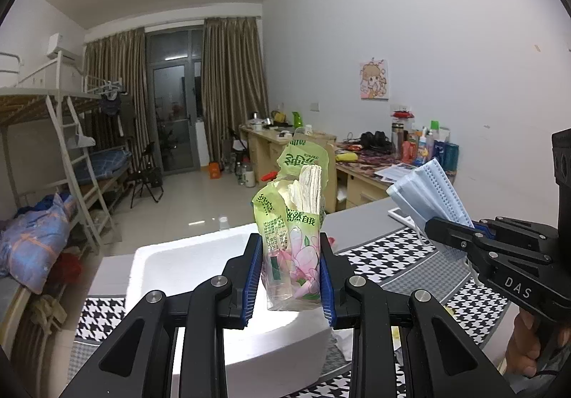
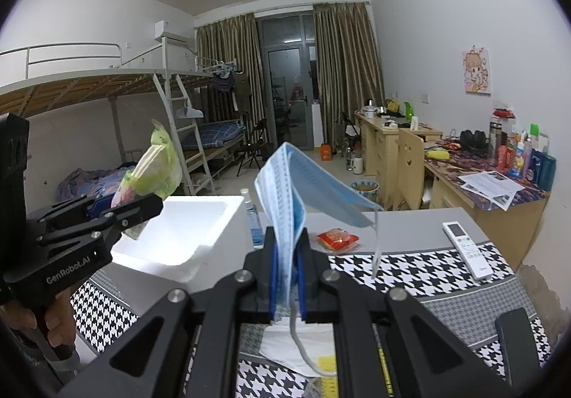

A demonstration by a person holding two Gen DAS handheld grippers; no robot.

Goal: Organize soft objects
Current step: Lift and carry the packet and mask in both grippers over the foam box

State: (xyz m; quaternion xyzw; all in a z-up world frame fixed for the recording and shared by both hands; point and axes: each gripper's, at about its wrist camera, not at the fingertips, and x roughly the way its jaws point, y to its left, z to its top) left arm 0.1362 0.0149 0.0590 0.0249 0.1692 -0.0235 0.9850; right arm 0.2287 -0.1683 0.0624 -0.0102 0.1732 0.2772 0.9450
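One remote (image 2: pixel 468 249) (right view only)

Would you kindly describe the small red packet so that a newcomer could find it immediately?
Start at the white foam box on the table with the houndstooth cloth. To the box's right stands a clear bottle of blue liquid, and further right, on the bare grey tabletop just beyond the cloth's edge, lies the red packet. It is the only red, crinkly thing there; the white remote control lies further right.

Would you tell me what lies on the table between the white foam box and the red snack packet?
A clear bottle of blue liquid stands there, right against the white foam box, with bare grey tabletop between it and the red snack packet. The right wrist view shows this.
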